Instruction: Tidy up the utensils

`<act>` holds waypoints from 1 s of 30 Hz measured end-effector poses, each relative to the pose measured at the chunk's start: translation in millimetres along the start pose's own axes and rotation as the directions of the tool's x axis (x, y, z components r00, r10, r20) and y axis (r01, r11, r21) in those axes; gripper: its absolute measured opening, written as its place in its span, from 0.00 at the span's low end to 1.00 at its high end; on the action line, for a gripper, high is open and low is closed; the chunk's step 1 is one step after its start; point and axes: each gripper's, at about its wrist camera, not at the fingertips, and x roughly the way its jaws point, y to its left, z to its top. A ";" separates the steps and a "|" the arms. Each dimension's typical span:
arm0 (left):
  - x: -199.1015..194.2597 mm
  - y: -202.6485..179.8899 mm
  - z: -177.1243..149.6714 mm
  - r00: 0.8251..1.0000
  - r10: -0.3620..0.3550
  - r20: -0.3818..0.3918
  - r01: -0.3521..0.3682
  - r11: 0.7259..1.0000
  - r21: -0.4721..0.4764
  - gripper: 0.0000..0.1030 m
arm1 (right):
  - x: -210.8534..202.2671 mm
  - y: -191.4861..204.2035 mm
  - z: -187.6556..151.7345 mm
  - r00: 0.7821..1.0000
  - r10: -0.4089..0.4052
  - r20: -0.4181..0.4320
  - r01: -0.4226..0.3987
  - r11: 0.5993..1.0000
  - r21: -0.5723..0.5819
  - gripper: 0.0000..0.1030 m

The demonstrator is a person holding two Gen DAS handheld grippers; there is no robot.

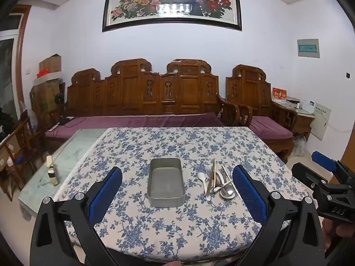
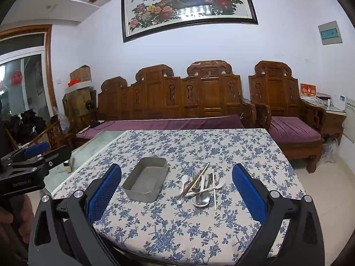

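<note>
Left wrist view: the table under a white cloth printed with blue flowers [image 1: 168, 141] fills the foreground, and everything else is placed against the rectangular grey metal tray [image 1: 166, 182] standing near the middle of it, empty. Just to the tray's right, apart from its wall, lies a tangled heap of utensils [image 1: 218, 182]: a white plastic spoon [image 1: 202, 177], pale chopsticks [image 1: 210, 180], and a steel spoon [image 1: 228, 191] with other steel pieces that I cannot tell apart.

The left gripper [image 1: 177, 196] hangs short of the tray's near end, blue pads spread fully wide and empty. The right gripper [image 2: 176, 196] is likewise fully spread and empty, short of the heap's near side.

The pieces look light, stiff and slick, and crossed over one another, so lifting one may drag its neighbours. The topmost chopstick [image 2: 214, 188] at the heap's far-from-tray edge seems the easiest start, pinched mid-shaft across its width.
</note>
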 end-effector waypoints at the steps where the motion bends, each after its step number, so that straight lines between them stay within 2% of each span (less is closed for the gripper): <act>1: -0.1 0.0 0.0 1.000 0.001 0.001 -0.001 1.000 0.000 0.94 | 0.0 -0.1 0.0 1.000 0.001 0.000 -0.001 1.000 0.001 0.98; 30: -5.6 -2.8 8.7 1.000 0.001 0.012 -0.001 1.000 -0.004 0.94 | 0.4 0.3 -0.7 1.000 0.002 0.003 -0.002 1.000 -0.002 0.98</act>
